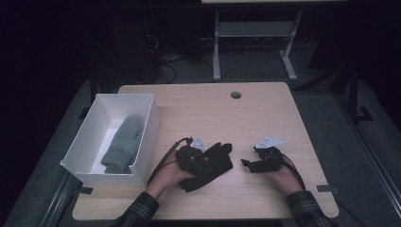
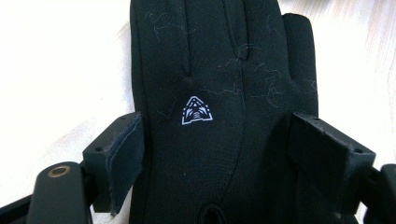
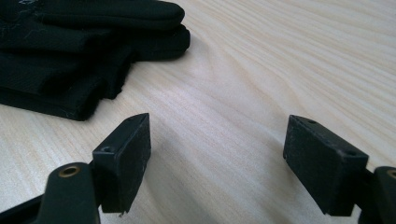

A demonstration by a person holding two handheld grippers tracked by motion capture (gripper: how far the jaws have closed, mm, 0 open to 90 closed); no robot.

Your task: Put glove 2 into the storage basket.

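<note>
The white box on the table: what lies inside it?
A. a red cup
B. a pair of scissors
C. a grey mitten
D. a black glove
C: in the high view a grey mitten lies lengthwise inside the white box; the black glove is out on the table.

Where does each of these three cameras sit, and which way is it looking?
High view: above the person's side, looking forward and down on the table; both forearms, left gripper and right gripper show.
Left gripper view: rides the left gripper, looking along its open jaws, which flank the black glove.
Right gripper view: rides the right gripper, looking along its open jaws across bare tabletop.
Shared: all three show the black glove.
</note>
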